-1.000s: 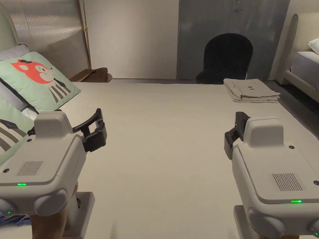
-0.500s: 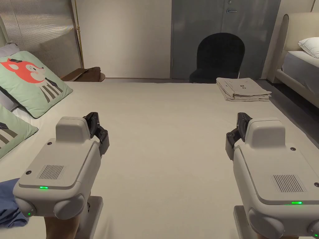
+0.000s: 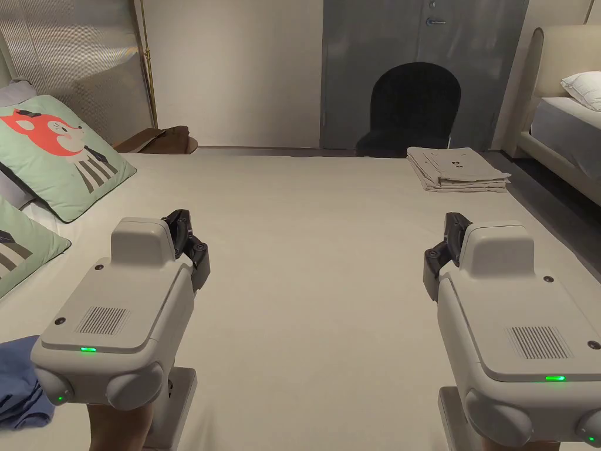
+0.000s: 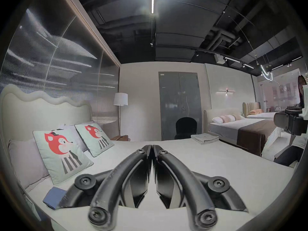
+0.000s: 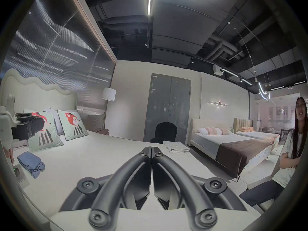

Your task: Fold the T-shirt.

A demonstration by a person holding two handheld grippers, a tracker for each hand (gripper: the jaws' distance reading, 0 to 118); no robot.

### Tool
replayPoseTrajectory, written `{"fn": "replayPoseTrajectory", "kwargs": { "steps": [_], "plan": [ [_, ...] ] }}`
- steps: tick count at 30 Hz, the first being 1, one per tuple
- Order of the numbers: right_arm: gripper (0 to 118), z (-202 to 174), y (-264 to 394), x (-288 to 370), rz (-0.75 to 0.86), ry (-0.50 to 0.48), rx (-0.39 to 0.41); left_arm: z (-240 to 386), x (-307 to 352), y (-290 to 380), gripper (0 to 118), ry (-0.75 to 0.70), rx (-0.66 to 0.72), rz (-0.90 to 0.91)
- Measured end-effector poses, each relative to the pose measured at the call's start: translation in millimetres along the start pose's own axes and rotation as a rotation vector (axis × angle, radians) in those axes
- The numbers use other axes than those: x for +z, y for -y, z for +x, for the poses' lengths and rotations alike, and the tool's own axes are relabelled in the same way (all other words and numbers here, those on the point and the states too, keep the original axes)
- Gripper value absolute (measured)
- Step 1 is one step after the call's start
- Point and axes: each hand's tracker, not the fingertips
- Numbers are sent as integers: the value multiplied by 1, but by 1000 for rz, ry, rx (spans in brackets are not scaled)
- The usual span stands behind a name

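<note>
We hold both claws low over the bed [image 3: 305, 235], and neither has anything in it. In the left gripper view the left claw [image 4: 152, 148] has its jaws pressed together tip to tip with no cloth between them; in the right gripper view the right claw [image 5: 151, 150] looks the same, closed on nothing. In the head view the left claw [image 3: 189, 246] sits at lower left of the frame and the right claw [image 3: 444, 249] at lower right, with a wide bare stretch of bedding between them.

The garment we take for the T-shirt is the blue cloth [image 3: 17, 381] at the bottom left edge of the head view, bunched beside the left claw's housing. The right gripper view shows it better: the blue cloth [image 5: 31, 163] lies in a loose crumpled heap at the left of the frame, below the fox pillows [image 5: 73, 125]. It is not spread flat and no crease has been made.

At upper right of the head view a folded pale stack [image 3: 458, 170] rests near the far corner of the bed. We judge that to be finished work, though we cannot tell what garments it holds.

So for this blue piece we judge the fold not yet begun: it remains to grasp it, bring it to the open middle, lay it flat, and fold.
</note>
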Motion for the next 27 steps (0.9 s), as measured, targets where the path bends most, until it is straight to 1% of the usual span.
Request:
{"fn": "replayPoseTrajectory", "kwargs": {
  "steps": [27],
  "plan": [
    [0,-6,-1,-4,-3,-8,16,-1,-2,4,0,3,-4,-9]
  ]
}}
